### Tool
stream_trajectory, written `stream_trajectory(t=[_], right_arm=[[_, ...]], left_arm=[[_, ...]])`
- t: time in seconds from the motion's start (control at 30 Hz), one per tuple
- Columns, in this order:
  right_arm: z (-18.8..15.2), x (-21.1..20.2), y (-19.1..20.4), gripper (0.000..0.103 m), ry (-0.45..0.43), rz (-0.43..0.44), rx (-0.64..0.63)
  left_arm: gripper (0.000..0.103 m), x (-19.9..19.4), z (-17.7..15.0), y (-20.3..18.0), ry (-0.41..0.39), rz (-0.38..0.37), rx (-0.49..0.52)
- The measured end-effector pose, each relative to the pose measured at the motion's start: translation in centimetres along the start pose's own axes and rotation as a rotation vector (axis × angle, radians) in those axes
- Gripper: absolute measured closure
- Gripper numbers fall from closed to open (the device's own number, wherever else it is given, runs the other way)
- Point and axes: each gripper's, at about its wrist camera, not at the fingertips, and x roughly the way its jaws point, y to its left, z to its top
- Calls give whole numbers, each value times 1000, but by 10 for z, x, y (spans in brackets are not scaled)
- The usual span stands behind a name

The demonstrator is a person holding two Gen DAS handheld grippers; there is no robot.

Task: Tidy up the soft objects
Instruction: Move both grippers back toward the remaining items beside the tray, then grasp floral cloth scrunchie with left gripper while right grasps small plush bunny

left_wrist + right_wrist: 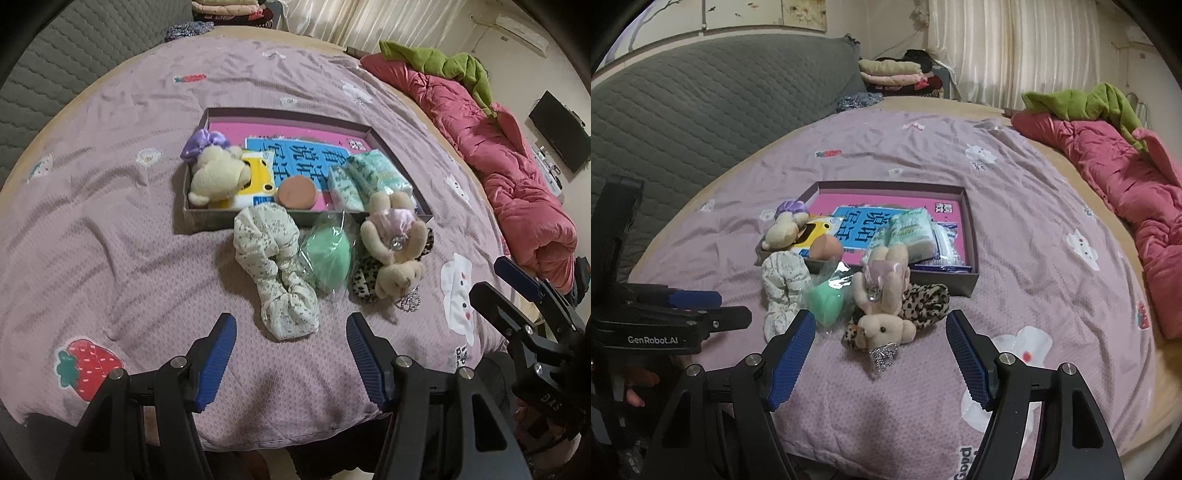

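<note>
Box point(199, 218) with bear point(216, 175), tissues point(364, 177)

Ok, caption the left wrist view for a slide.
Open left gripper above a floral scrunchie, beside a bagged green sponge and plush bear, before the box.

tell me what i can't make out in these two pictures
- Leopard-print scrunchie: mostly under the pink-dressed bear in both views.
- Box floor: printed sheet partly covered by the tissue packs and the cream bear.
- Green sponge: its clear bag glares in the right wrist view.
</note>
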Motion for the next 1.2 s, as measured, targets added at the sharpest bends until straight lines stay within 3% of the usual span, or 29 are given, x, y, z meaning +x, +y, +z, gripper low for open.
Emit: stream_trajectory(t=[0.6,1.2], right_arm=[[-6,33,-11,28,44,-18,16],[2,60,-15,28,68,-18,26]], left_arm=[[41,41,-5,9,78,-19,-28],[42,69,4,11,71,-13,-47]])
